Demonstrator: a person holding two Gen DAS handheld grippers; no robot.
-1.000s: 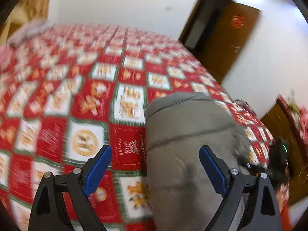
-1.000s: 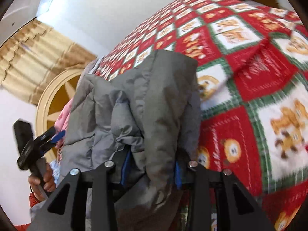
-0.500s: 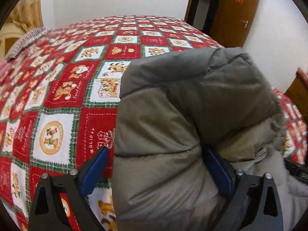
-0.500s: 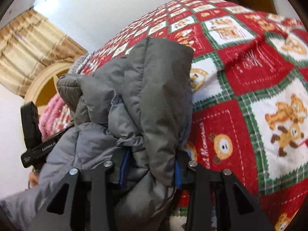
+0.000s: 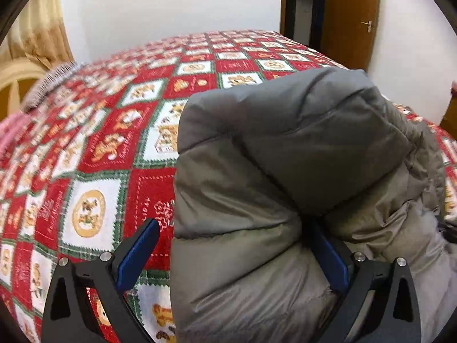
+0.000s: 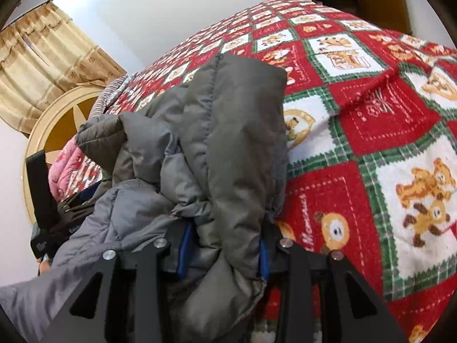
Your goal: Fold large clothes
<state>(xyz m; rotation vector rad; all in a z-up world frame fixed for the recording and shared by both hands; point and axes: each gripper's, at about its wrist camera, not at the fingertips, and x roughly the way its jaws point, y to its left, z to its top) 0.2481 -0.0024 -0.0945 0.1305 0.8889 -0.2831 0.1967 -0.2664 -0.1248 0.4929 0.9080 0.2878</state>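
A grey puffer jacket (image 5: 285,171) hangs bunched above a bed with a red, white and green teddy-bear quilt (image 5: 94,157). My left gripper (image 5: 234,254) is open, its jaws wide apart; a thick fold of the jacket lies between them and covers part of the right pad. My right gripper (image 6: 222,254) is shut on a bunch of the jacket (image 6: 228,143), which drapes over its jaws. The left gripper's body (image 6: 42,200) shows at the left edge of the right wrist view, beside the jacket.
A cream round headboard (image 6: 48,120) and a pink pillow (image 6: 68,165) are at the bed's head, with beige curtains (image 6: 42,57) behind. A brown wooden door (image 5: 351,20) stands past the bed's far corner. White walls surround the bed.
My left gripper has moved in onto the jacket, which now fills the space between its open jaws. The right gripper has kept its hold and shifted slightly with the jacket.
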